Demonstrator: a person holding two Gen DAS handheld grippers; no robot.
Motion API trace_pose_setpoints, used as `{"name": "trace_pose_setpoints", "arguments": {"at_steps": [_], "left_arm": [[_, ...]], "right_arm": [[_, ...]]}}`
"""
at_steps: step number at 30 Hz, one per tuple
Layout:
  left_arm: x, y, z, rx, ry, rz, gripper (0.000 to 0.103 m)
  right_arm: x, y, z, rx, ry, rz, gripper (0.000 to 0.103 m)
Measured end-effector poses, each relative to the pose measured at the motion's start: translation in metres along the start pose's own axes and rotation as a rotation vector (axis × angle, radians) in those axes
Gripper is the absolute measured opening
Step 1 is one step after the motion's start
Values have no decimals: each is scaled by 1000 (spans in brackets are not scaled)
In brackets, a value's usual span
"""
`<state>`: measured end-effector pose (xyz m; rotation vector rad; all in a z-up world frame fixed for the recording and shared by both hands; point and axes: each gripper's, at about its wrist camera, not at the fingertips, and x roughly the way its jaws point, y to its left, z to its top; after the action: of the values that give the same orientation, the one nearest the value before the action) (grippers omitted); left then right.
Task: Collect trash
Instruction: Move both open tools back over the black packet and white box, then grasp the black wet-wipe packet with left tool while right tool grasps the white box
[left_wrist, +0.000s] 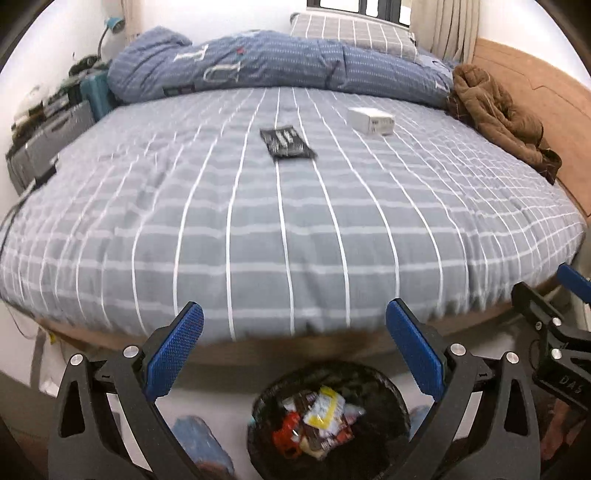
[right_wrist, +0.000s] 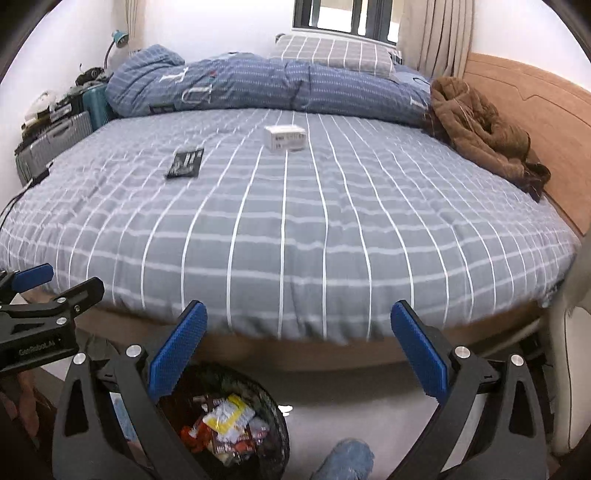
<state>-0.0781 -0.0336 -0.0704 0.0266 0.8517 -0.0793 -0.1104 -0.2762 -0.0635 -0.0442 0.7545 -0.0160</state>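
Trash is sitting in the black bin (left_wrist: 328, 417) on the floor, right below the bed (left_wrist: 288, 229) edge.
Both grippers, left (left_wrist: 294, 350) and right (right_wrist: 299, 350), are hanging wide apart and gripping nothing above the bin, while a black packet (left_wrist: 287, 142) and white box (left_wrist: 371, 120) are lying far up the bed.

The bed sheet (right_wrist: 288, 229) is grey with a white grid. On it lie a black packet (right_wrist: 185, 163) and a white box (right_wrist: 284, 137); beyond them a blue duvet (right_wrist: 258, 85).

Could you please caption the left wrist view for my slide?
Open left gripper above black bin of wrappers; black flat packet and white box on bed.
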Motion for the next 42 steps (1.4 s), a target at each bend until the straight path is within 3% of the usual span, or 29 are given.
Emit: {"name": "trace_pose_setpoints", "arguments": {"at_steps": [27,42], "left_arm": [[112,24,132,-55,-29,72,97],[186,26,191,-65,31,71,97]], "right_arm": [[140,3,129,-47,-13,47,93],[229,-2,206,-18,26,101,93]]}}
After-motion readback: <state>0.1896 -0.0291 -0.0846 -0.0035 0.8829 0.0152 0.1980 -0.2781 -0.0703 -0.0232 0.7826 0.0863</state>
